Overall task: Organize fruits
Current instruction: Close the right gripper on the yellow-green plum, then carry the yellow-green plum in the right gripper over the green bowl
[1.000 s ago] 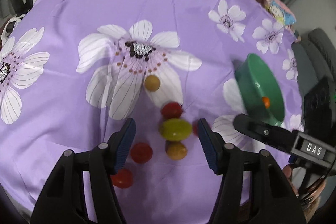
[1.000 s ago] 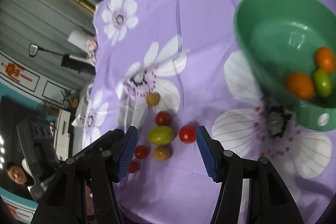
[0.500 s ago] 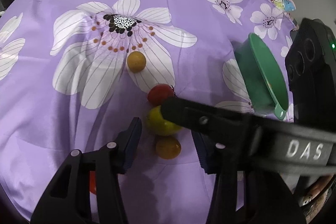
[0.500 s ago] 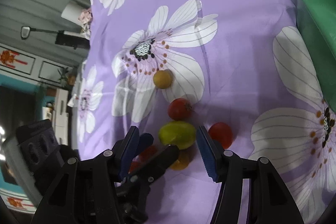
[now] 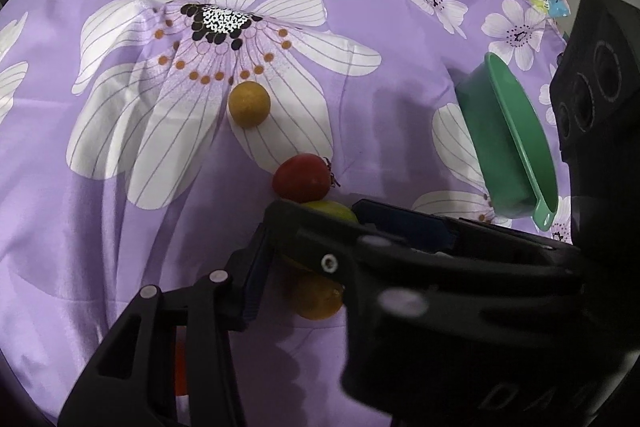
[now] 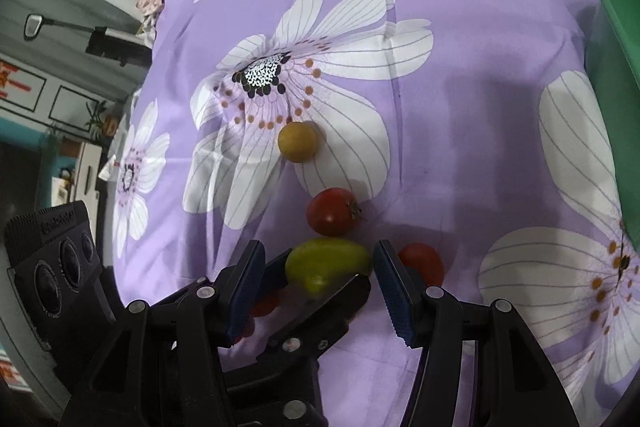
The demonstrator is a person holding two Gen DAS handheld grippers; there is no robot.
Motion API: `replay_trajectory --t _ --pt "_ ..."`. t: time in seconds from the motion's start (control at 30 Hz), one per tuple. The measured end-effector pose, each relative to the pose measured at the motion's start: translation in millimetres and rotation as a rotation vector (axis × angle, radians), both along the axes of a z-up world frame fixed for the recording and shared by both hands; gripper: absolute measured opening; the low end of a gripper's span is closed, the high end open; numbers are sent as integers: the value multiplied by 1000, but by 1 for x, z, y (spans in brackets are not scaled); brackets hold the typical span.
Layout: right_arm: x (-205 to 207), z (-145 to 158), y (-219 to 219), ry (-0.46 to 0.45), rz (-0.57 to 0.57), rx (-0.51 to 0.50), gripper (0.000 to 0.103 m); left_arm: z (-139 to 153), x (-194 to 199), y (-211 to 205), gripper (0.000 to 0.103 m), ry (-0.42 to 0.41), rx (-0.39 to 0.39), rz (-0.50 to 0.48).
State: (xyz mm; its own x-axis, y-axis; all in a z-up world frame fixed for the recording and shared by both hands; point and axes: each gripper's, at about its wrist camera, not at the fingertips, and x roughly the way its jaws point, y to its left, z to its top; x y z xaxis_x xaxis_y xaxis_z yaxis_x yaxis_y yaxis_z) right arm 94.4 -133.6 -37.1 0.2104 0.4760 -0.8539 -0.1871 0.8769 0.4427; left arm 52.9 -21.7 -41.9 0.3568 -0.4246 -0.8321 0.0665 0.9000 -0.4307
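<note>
My right gripper [image 6: 318, 277] stands open astride the green fruit [image 6: 326, 261], pads not touching it. My left gripper [image 5: 308, 267] has been closing beside an orange fruit [image 5: 318, 297]; I cannot tell if it grips. The bowl [image 5: 508, 143] sits far right.

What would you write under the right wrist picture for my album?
Two tongs meet over a green tomato among red and yellow ones on a flowery purple cloth.
</note>
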Motion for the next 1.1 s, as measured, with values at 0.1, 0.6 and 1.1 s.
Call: replay_trajectory --t 0.1,0.6,1.1 --pt "0 -1 1 -7 6 -15 59 0 0 0 44 -1 2 3" --pt "-16 18 -3 -70 -4 -17 49 25 -14 -16 42 -77 48 -4" --pt "-53 24 -52 -95 -107 -25 49 28 -38 -69 42 -82 44 -130"
